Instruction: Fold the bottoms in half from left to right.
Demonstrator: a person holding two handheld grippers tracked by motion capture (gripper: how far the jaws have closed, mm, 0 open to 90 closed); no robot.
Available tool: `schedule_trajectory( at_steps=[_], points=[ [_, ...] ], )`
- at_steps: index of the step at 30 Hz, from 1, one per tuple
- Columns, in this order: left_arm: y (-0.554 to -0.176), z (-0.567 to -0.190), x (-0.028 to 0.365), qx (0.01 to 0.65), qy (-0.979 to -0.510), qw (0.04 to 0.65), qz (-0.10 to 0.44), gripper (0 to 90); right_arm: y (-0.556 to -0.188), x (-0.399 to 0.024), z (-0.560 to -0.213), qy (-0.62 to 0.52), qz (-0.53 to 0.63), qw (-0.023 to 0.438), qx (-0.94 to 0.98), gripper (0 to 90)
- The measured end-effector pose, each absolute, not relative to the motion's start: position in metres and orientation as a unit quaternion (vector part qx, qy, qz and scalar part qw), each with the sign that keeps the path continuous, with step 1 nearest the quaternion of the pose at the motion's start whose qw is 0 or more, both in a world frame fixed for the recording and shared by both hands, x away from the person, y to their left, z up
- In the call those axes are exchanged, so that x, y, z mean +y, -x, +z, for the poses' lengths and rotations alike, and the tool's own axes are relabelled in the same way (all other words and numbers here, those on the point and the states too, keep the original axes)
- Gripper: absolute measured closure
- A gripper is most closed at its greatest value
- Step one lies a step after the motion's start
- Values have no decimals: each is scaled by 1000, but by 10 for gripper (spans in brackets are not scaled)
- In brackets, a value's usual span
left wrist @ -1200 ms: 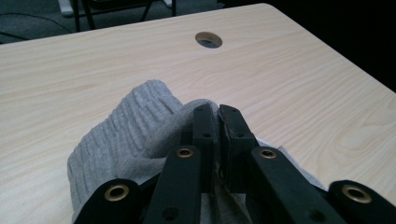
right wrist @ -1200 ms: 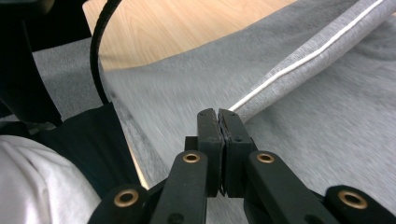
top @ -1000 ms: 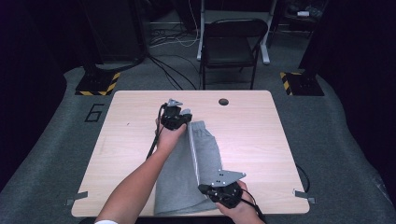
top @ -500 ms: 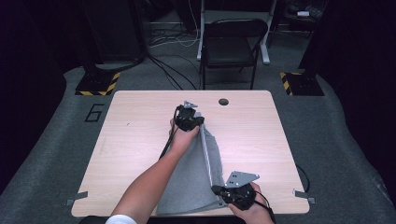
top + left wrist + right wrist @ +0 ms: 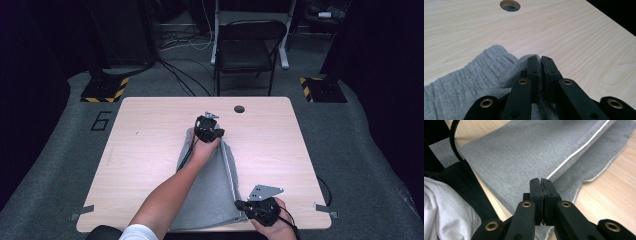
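A grey garment (image 5: 210,192) is spread down the middle of the wooden table (image 5: 145,150), from near its centre to the near edge. Its far, ribbed elastic end is pinched by the left gripper (image 5: 208,129), whose jaws are seen clenched on a fold of the cloth in the left gripper view (image 5: 541,65). The near right corner is held by the right gripper (image 5: 256,209); in the right gripper view (image 5: 540,185) the jaws are pressed together over the piped hem. A round hole (image 5: 239,108) is cut in the table beyond the left gripper. A black chair (image 5: 248,45) is set behind the table. The fabric is soft knit, edged with pale piping (image 5: 579,148).
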State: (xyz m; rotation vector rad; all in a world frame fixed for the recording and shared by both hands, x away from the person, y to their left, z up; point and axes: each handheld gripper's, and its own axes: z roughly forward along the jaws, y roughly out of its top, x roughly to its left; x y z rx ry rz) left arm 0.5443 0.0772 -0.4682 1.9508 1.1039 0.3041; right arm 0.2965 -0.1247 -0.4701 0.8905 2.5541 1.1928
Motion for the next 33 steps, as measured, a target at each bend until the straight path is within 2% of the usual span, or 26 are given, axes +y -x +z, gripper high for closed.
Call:
schedule_trajectory(
  at_steps=[19, 24, 27, 33],
  points=[
    [-551, -491, 59, 433, -796, 411, 102, 847, -298, -133, -493, -344, 366, 84, 861, 874],
    [-552, -495, 60, 448, -791, 408, 85, 797, -302, -136, -499, -376, 359, 69, 851, 868],
    [-551, -492, 61, 440, -792, 414, 88, 755, -305, -135, -501, -364, 350, 80, 860, 866],
    [-547, -486, 65, 429, -792, 423, 98, 622, -302, -133, -501, -352, 334, 92, 870, 854]
  ],
)
